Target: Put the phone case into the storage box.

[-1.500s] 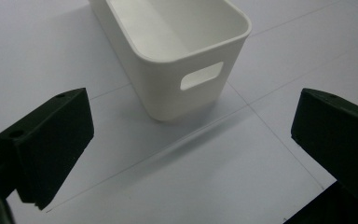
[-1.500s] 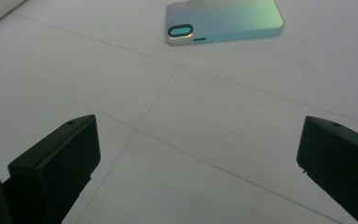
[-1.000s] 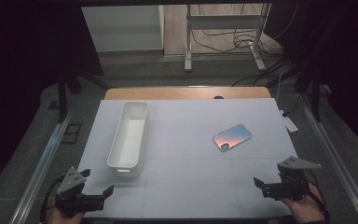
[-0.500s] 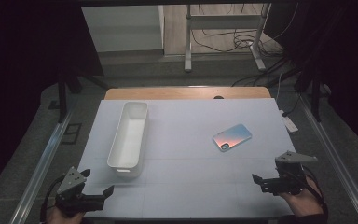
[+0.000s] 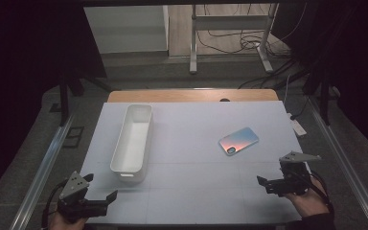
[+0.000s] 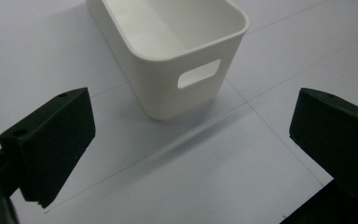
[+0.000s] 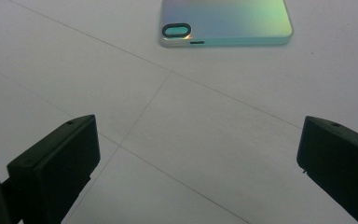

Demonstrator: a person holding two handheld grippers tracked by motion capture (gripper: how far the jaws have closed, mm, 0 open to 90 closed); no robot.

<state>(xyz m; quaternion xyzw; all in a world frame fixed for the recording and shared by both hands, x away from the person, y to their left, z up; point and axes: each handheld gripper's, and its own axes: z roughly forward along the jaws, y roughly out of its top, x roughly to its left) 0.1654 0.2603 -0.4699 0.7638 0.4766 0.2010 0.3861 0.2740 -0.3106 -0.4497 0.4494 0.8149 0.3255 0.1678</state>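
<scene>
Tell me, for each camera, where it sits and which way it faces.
High view: above the person's side, looking forward and down on the white table; hands, left tool and right tool show.
Left gripper view: rides the left tool, facing the white bin; its black jaws show, apart.
Right gripper view: rides the right tool, facing the phone; its jaws show, apart.
Shared: the high view also shows bin and phone.

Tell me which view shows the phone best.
The right gripper view: the phone lies flat, back side up, near the top edge, its iridescent back and camera ring sharp, ahead of the open right tongs. The high view shows the whole phone but small, angled on the white table, beyond those tongs.
</scene>
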